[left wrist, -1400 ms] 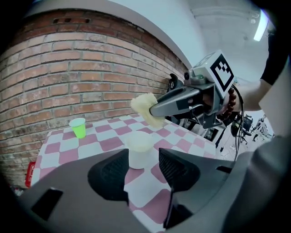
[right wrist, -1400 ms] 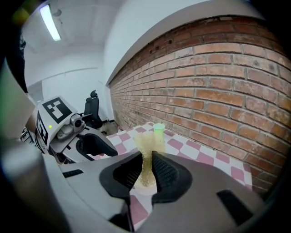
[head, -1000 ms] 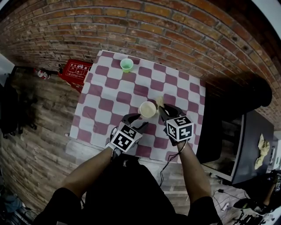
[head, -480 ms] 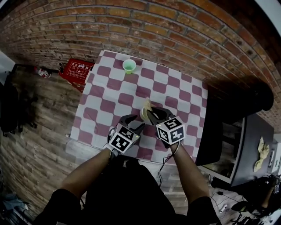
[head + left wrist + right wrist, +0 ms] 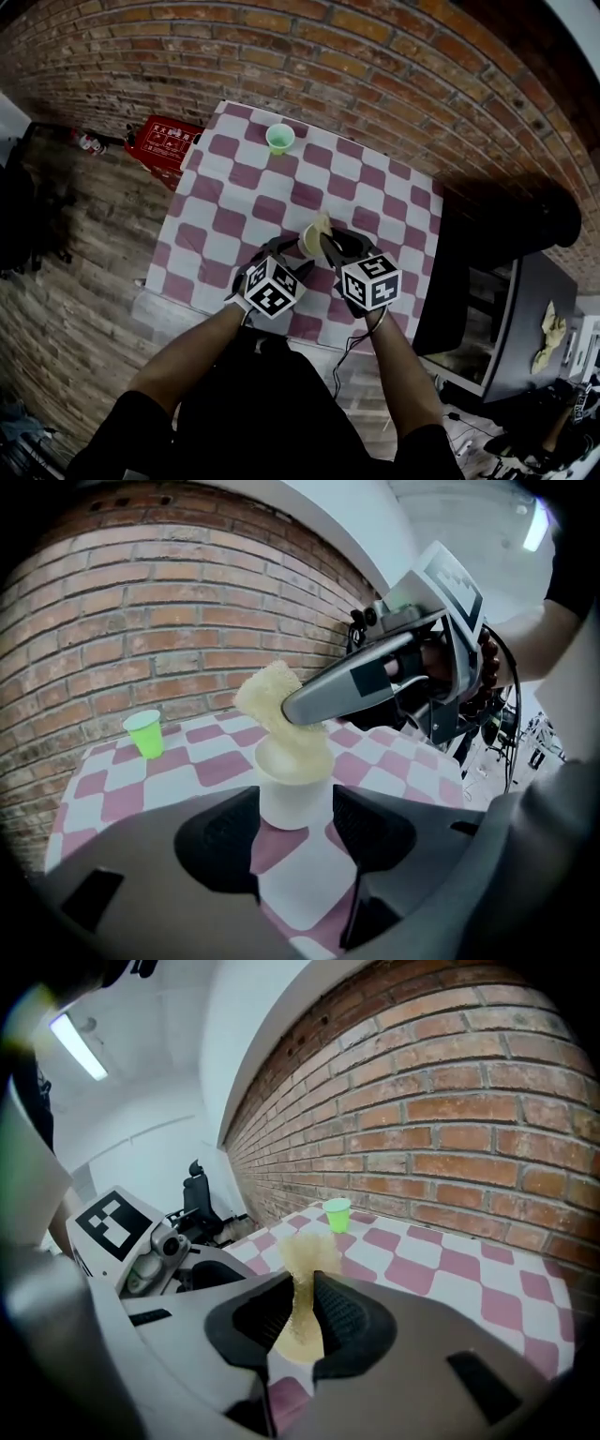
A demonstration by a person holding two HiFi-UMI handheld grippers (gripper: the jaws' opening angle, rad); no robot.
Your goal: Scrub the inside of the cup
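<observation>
While the right gripper [image 5: 302, 1312] pinches the yellow sponge [image 5: 302, 1255] tight between its closed jaws, the sponge's lower end dips into the mouth of the cream cup [image 5: 293, 794], and the scrub is on!

The cup stands upright on the checked tablecloth [image 5: 234, 202], toward the table's near edge. The green cup [image 5: 279, 139] is well apart at its 11 o'clock, over by the brick wall [image 5: 375, 56].

The left gripper [image 5: 295, 810] has just been opening its jaws. The cup sits between the tips, but the pads look slack beside it rather than clamped on.

That's the worry, I'd say: a light cup like this could spin or tip once the sponge drags on its wall. The best move looks like closing the left pads onto the cup low down. Then drive the sponge deeper and sweep it round the inner wall and across the bottom, keeping the push straight down.

As for pose, both grippers slope down toward the table. In the head view the left comes at the cup from 7 o'clock and the right from 5 o'clock, so they converge on it side by side.
</observation>
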